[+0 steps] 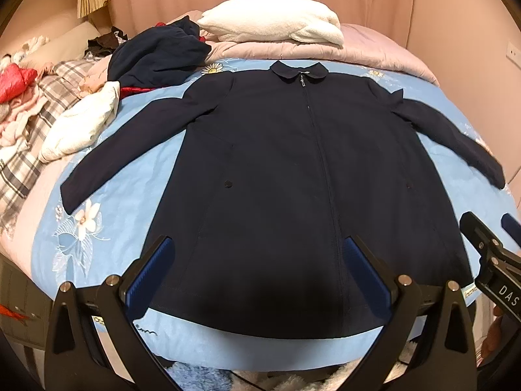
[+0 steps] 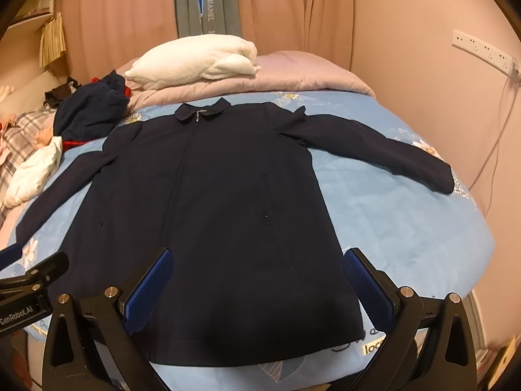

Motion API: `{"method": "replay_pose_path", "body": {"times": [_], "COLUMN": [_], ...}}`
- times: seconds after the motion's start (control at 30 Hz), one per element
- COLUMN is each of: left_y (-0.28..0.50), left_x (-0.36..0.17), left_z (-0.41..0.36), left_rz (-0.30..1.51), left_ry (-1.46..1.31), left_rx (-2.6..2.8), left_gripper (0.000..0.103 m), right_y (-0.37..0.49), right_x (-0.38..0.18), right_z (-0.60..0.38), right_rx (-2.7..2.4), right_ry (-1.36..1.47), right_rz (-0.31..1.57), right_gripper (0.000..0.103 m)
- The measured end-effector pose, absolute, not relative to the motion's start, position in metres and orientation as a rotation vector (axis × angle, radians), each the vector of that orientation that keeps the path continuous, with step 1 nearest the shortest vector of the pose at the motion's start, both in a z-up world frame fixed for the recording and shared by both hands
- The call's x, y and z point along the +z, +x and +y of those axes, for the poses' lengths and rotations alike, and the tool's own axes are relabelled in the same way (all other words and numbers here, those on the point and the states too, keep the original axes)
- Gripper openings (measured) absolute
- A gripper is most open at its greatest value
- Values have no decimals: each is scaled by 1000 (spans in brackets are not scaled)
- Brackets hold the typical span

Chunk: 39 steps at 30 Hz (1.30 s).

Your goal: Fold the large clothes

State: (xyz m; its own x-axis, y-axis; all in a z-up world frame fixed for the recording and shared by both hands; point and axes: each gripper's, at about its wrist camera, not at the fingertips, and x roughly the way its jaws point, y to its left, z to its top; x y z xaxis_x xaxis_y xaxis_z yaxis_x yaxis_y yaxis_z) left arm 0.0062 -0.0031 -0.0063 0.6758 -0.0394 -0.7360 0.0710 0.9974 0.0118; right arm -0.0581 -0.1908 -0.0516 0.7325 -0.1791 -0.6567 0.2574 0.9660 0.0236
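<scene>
The navy jacket (image 1: 293, 195) lies flat and zipped on the bed (image 1: 130, 195), long axis running away from both tongs, collar far, hem near. The left tongs (image 1: 259, 277) and right tongs (image 2: 259, 280) hang wide and empty over the hem. Each sleeve stretches outward; a clothes pile (image 1: 81, 104) crowds the left sleeve

You were in a home bedroom: a bed (image 1: 136, 195) with a blue floral sheet filled the frame, a pink quilt (image 1: 358, 49) and folded white blanket (image 1: 270, 19) lay at its top centre, pink curtains (image 2: 286, 9) hung behind, loose laundry (image 1: 29, 104) was heaped at the left, and a wall power strip (image 2: 482, 49) sat upper right.
</scene>
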Motion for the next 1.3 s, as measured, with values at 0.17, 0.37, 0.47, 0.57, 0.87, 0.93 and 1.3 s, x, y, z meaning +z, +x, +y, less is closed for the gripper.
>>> {"method": "replay_pose_path", "body": {"times": [0.17,0.37,0.47,0.57,0.87,0.93,1.3], "left_y": [18,38,46,51,105,114,152], "left_x": [-11,-10,-10,-3,-25,-30,-32], "left_z": [18,41,45,38,15,13,-10], "left_rz": [803,690,669,668,846,868,869], "left_ry": [-194,-487,-589,-584,-554,-560,-465], "left_rx": [-228,-423,-468,-469,-427,-426,-429], "left_gripper": [103,103,103,103,103,103,103], "right_y": [-55,-40,-41,-42,-8,3,47], "right_x": [-55,-89,-102,-116,-159,-167,-165], "right_z": [-226,-338,-392,-438,-528,-545,-590], "right_rx": [-17,37,-67,-106,-224,-238,-402], "right_ry": [329,724,799,894,1183,1234,1293], "right_rz": [668,626,593,539,377,368,268], "right_gripper": [103,103,103,103,103,103,94]}}
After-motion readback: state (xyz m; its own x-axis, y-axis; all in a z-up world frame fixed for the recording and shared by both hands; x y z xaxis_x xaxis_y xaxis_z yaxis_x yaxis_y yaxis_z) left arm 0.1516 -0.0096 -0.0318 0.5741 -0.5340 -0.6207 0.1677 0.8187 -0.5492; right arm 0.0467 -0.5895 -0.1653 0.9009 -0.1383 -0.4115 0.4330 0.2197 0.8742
